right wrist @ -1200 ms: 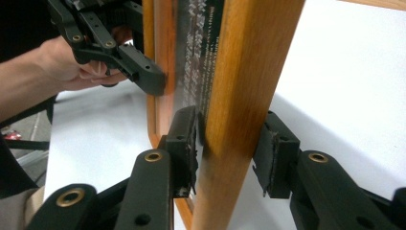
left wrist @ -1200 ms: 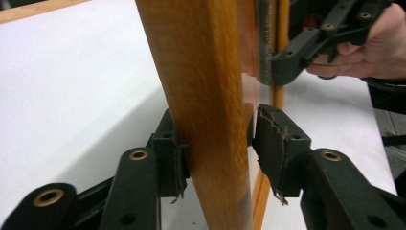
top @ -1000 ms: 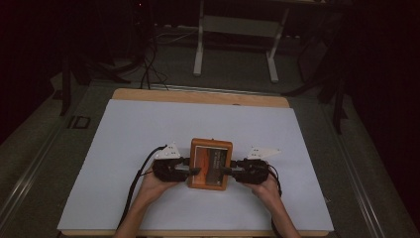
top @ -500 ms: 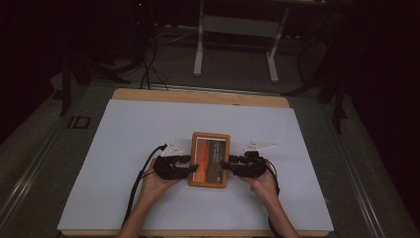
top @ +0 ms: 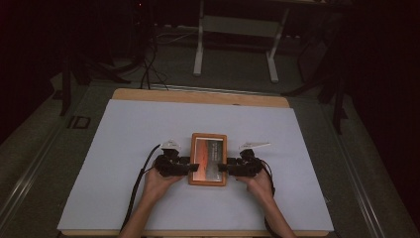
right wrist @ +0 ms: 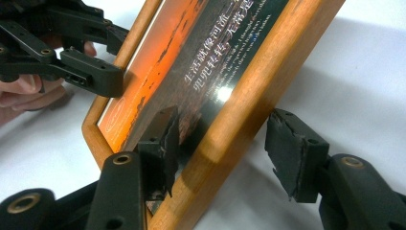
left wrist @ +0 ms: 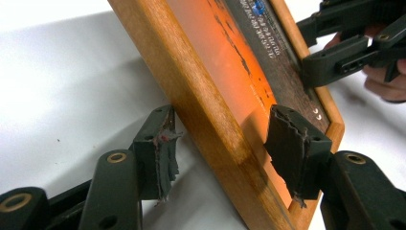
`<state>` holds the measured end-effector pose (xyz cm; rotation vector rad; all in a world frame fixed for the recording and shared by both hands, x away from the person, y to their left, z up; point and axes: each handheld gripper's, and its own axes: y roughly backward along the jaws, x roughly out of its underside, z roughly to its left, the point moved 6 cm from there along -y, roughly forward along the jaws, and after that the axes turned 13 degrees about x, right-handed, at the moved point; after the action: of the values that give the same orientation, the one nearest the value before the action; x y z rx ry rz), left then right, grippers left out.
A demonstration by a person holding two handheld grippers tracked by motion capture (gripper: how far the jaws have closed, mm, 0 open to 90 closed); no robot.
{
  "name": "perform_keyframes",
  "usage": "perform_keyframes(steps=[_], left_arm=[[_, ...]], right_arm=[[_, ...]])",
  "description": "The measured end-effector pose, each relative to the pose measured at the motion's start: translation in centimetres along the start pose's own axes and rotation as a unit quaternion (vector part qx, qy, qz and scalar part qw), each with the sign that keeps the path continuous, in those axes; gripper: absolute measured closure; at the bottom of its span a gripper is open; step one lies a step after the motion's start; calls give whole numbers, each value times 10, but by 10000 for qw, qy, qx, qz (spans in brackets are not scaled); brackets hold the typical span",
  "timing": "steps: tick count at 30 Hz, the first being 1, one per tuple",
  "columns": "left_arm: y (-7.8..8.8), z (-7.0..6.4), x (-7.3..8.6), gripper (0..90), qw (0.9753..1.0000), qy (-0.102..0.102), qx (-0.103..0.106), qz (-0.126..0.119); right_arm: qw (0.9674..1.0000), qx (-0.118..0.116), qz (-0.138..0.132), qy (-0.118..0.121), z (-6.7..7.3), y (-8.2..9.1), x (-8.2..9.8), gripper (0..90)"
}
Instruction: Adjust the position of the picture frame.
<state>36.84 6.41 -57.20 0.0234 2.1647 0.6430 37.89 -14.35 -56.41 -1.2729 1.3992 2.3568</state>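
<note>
The frame [top: 208, 158] lies flat near the middle of the white worktop [top: 124, 148], picture side up, its long axis running away from the person. The left gripper [top: 193, 167] comes in at the frame's left long edge, the right gripper [top: 221, 168] at the right long edge, both at the near half and facing each other across it. Each straddles its wooden rail: in the left gripper view one pad sits over the glass and the other hangs off the outer edge, with a gap showing there. Same story in the right gripper view. Both sets of jaws have just been opening, so I judge both released, rail between the pads but not pinched. Neither hand is nearer; they mirror each other. Nothing else on the worktop stands in the way, so each gripper can back straight out sideways.
</note>
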Motion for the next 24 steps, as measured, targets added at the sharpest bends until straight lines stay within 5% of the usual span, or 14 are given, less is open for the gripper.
perform_keyframes(steps=[2, 10, 13, 24], left_arm=[[-3, 5, 2, 439, 9995, 265, 183, -39], [8, 5, 4, 397, 9998, 42, -188, 19], [14, 5, 3, 401, 9999, 26, -144, -78], [36, -1, -4, 418, 9974, -166, -580, -394]], right_arm=[[9999, -48, 124, -70, -1, -3, 2, 423], [9999, 110, -70, 94, -3, 9, -2, 416], [9996, 209, -156, 139, -6, 14, -3, 411], [9982, 319, -195, 460, -5, 17, -3, 402]])
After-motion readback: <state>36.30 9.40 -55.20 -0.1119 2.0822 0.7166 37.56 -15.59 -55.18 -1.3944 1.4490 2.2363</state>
